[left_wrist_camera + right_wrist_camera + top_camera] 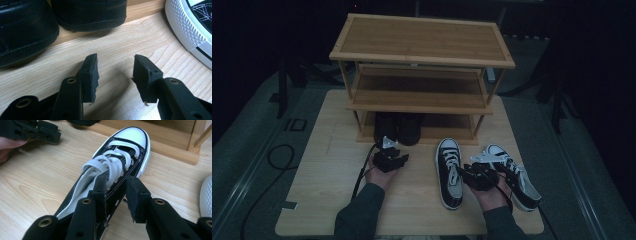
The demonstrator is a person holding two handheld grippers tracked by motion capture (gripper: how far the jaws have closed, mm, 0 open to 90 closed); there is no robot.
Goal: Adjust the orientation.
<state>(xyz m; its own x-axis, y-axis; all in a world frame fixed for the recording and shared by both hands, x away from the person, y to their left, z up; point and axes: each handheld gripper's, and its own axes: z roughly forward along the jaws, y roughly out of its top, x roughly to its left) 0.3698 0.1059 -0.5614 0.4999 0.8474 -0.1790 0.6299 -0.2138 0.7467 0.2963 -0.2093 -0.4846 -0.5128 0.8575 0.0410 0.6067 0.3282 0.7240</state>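
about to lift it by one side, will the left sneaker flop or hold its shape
The left sneaker has thin canvas sides, so the wall between the right gripper jaws will probably fold. Its white rubber toe cap and sole look stiffer, so the front may sag down. It seems light, and the flat sole should slide rather than roll on the table.

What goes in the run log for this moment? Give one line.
left gripper: open, over table | right gripper: open, astride side of left sneaker | right sneaker: on table | black shoes: bottom shelf

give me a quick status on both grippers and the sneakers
Left gripper open, empty. Right gripper open above left sneaker. Right sneaker beside. Black shoes on bottom shelf.
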